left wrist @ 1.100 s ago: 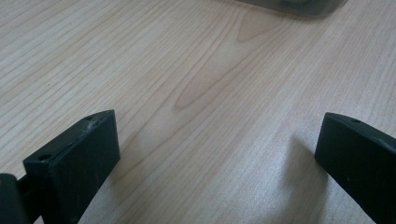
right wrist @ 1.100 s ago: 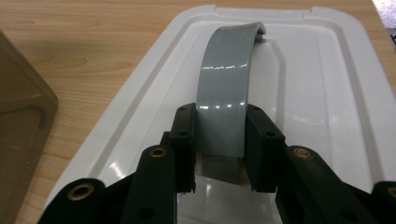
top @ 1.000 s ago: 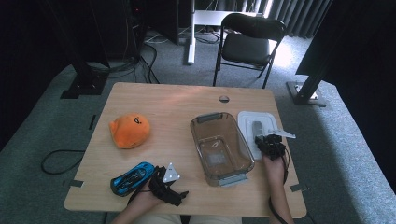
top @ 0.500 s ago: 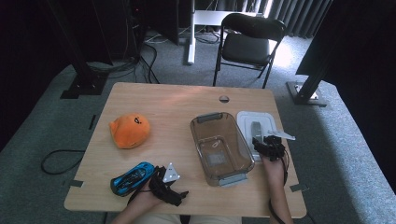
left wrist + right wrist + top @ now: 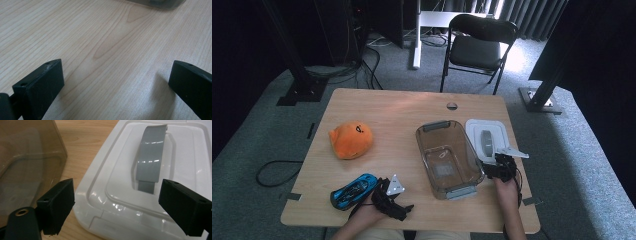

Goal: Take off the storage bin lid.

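- The right gripper (image 5: 500,167) is hovering at the near end of the white lid (image 5: 160,182), its fingers (image 5: 58,202) having just been opening and now standing spread wide with nothing pinched between them.
- The lid is lying flat on the bench (image 5: 387,115), just ahead of and below those fingers, with the clear tub (image 5: 447,157) just beside it on the left finger's side.
- The grey handle (image 5: 150,160) is running lengthwise down the middle of the lid, directly away from the fingers; its near end is sitting between them but closer to the right finger.
- The lid's long axis is pointing the same way, from the near edge of the bench toward the far edge.
- To do the pickup well, I judge the fingers should be shifting slightly rightward to centre on the handle, then sinking until the pads are flanking its raised middle, and only then closing across its narrow width.
- A grip at the handle's very end is likely to let the lid tip.
- The left gripper (image 5: 387,197) is resting low over bare bench, fingers (image 5: 40,85) spread and empty, the blue toy car (image 5: 353,190) just beside it.
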A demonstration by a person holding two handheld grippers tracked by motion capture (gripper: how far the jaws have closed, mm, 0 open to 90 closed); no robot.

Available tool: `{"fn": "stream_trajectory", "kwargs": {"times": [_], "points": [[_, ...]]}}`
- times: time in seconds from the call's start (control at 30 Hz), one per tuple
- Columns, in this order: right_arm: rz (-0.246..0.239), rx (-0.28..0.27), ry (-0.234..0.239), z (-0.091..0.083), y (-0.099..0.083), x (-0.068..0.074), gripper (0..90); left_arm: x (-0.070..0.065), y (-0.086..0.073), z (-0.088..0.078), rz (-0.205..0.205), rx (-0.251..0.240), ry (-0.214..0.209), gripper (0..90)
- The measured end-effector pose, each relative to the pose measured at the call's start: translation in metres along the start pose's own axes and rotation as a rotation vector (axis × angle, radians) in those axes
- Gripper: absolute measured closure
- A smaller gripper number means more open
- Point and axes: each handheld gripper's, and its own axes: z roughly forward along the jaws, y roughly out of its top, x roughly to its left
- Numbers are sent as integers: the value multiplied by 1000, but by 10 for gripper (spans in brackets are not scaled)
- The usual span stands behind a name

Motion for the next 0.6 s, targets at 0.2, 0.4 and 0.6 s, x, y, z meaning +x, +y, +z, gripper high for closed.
{"fn": "stream_trajectory", "kwargs": {"times": [0.2, 0.4, 0.6], "points": [[-14, 28, 25, -5, -11, 9, 136, 0, 0, 0, -13, 0, 11, 5], [-37, 45, 54, -8, -19, 19, 145, -2, 0, 0, -32, 1, 29, 5], [-49, 50, 103, -13, -27, 32, 145, -3, 0, 0, -36, 2, 32, 5]]}}
